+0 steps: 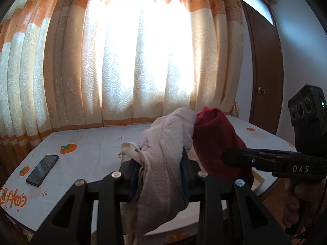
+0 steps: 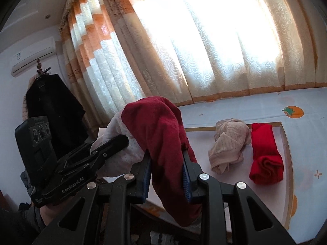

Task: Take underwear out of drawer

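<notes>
pale pink underwear [image 1: 163, 155] sits clamped in left hand-held gripper [image 1: 160, 170], dark red underwear [image 2: 161, 134] clamped in right hand-held gripper [image 2: 167, 171].

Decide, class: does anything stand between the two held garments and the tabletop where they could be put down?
Nothing visible does. The left claw grips the pink underwear and the right claw grips the dark red garment above the tablecloth. Two garments already lie farther right.

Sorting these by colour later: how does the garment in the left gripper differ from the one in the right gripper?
The left gripper clamps a pale pink garment with tiny dots; the right gripper clamps a dark red garment that is plain. The pink one shows a cream elastic band; the red one shows none. Both hang draped over closed fingers, held up side by side.
</notes>
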### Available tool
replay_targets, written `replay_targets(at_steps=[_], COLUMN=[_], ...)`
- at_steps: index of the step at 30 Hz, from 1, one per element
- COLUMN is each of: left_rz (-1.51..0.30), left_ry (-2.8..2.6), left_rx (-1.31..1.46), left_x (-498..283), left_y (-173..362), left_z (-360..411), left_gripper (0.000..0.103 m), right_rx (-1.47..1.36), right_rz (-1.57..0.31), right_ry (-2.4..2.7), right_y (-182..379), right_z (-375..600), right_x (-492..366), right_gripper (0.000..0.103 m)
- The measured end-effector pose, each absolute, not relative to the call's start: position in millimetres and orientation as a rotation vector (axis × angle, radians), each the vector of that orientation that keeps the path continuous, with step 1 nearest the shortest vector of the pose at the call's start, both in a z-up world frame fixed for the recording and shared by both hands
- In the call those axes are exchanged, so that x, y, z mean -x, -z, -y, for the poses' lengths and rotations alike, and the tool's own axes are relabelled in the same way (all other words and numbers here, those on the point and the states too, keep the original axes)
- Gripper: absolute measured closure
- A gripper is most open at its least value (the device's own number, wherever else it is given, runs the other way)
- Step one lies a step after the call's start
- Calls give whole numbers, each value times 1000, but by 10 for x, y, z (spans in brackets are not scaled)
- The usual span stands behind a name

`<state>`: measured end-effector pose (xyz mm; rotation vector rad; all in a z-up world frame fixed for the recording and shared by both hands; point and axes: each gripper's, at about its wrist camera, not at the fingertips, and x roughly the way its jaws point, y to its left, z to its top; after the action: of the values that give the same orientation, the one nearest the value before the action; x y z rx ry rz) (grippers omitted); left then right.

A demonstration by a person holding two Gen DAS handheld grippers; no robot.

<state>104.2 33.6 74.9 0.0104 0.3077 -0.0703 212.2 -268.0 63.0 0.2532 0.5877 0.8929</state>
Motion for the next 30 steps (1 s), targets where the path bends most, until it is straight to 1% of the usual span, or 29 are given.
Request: replay_targets(at_steps=[6,16,30], left_rz=[-370,-430,-540], left_ry=[59,30,18], left_rx=[63,106,242], left_x=[-1329,-1673,-2162], left_y=[-741,-708,-568], left_z=[-512,-640,-821], left_gripper=[70,70,70], right_rx=[-295,-386,-381], right_rz=[-646,-736,-823], right_ry=[-875,-847,-800], right_y=[-622,-518,-420], right_z=[2572,2408,2135], right_x=[-2410,-2815,-3200], right_gripper=[74,74,74])
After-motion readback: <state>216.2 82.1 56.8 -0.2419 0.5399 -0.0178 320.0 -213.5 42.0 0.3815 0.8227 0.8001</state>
